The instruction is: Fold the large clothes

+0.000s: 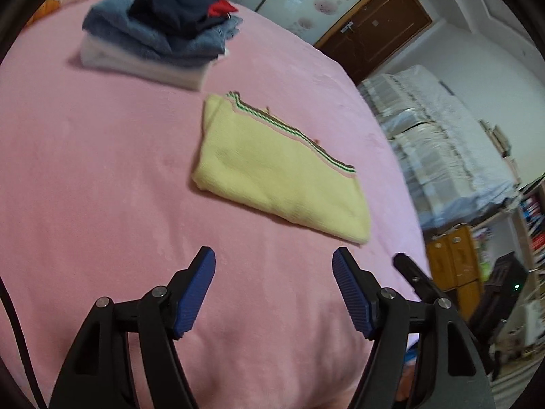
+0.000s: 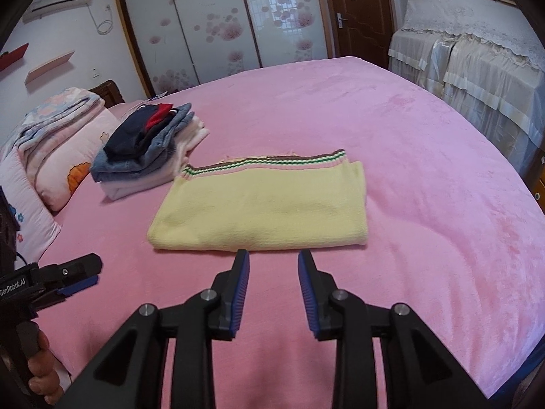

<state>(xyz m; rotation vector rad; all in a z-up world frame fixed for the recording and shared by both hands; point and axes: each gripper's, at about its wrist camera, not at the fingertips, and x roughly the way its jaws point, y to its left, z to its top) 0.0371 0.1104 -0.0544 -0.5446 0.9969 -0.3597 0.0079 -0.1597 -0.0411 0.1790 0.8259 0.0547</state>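
left wrist view: the left gripper point(image 1: 274, 259) hangs over the pink bedspread point(image 1: 102, 170) with its jaws wide apart and nothing between them. the yellow sweater point(image 1: 272, 177) lies folded flat ahead and a little to the right, its striped hem point(image 1: 293, 133) on the far edge. further back sits a stack of folded clothes point(image 1: 160, 41), well apart from the sweater.

right wrist view: the right gripper point(image 2: 273, 260) points at the sweater's point(image 2: 265, 208) near fold, jaws narrowly parted, empty, just short of the cloth. the left gripper point(image 2: 81, 272) shows at the left edge, clear of everything.

risk: the fold looks done, so the likely slip comes in lifting it to the stack point(image 2: 143, 150). a pinch on only the top layer would let the lower layers fall open, and the soft knit would sag between two uneven grips.
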